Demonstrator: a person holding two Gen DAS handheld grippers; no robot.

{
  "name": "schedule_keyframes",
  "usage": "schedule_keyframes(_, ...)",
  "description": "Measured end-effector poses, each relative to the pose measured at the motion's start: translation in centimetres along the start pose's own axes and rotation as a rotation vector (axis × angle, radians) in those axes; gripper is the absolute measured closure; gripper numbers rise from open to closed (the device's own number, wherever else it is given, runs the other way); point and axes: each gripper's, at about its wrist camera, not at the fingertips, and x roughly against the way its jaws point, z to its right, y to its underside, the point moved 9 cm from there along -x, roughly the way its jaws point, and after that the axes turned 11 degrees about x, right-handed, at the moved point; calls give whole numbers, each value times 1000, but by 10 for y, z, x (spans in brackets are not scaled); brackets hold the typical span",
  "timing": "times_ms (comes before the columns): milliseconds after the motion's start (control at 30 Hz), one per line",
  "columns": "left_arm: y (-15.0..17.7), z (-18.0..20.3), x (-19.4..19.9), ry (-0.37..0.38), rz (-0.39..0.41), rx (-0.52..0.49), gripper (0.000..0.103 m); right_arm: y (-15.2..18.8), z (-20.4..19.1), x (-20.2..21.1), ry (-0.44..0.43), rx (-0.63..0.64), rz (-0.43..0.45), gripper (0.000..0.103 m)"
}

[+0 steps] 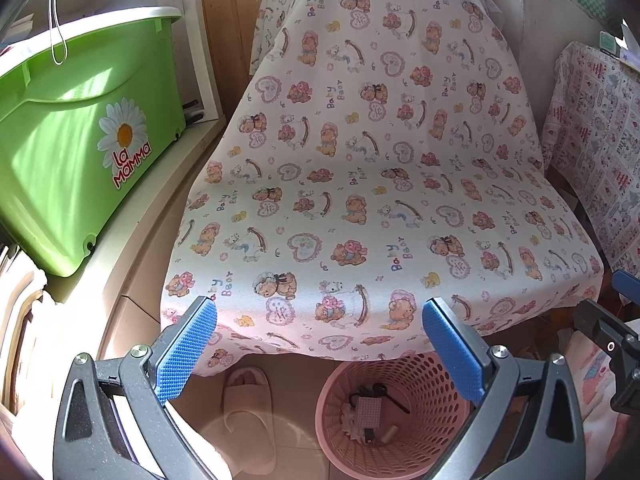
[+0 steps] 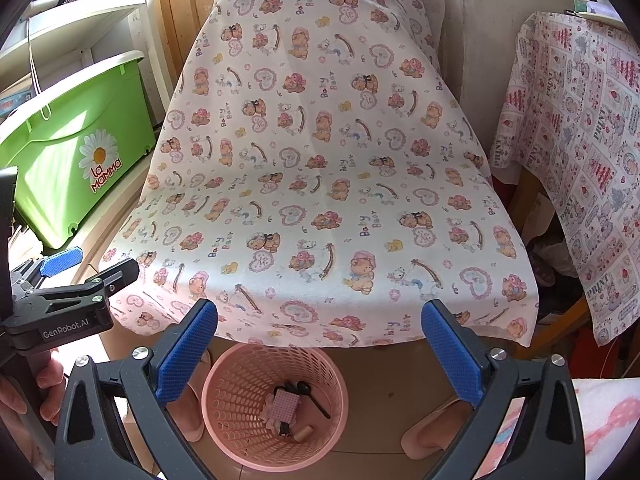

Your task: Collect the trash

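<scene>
Sunlight falls on your surface (image 1: 360, 184), which is covered by a white cloth printed with little bears and hearts (image 2: 320, 184). Nothing lies on top of the cloth. Down on the floor, just under the front edge, stands your round pink plastic basket with holes (image 2: 240, 436). Inside it you can see a pink checked scrap (image 2: 283, 405), a pair of black scissors (image 2: 304, 392) and a small pale spool (image 2: 303, 435). Your left tool (image 1: 320, 344) is wide open and holds nothing. Your right tool (image 2: 320, 344) is wide open too, and empty. A big green plastic tub with a daisy on it (image 1: 72, 152) sits off to the left. A pale pink slipper (image 1: 248, 404) lies beside the basket.
</scene>
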Motion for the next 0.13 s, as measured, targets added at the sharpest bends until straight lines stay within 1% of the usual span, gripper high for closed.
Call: schedule_keyframes(133, 0, 1, -4, 3, -9, 7, 1, -1, 3, 0, 3, -10, -1, 0)
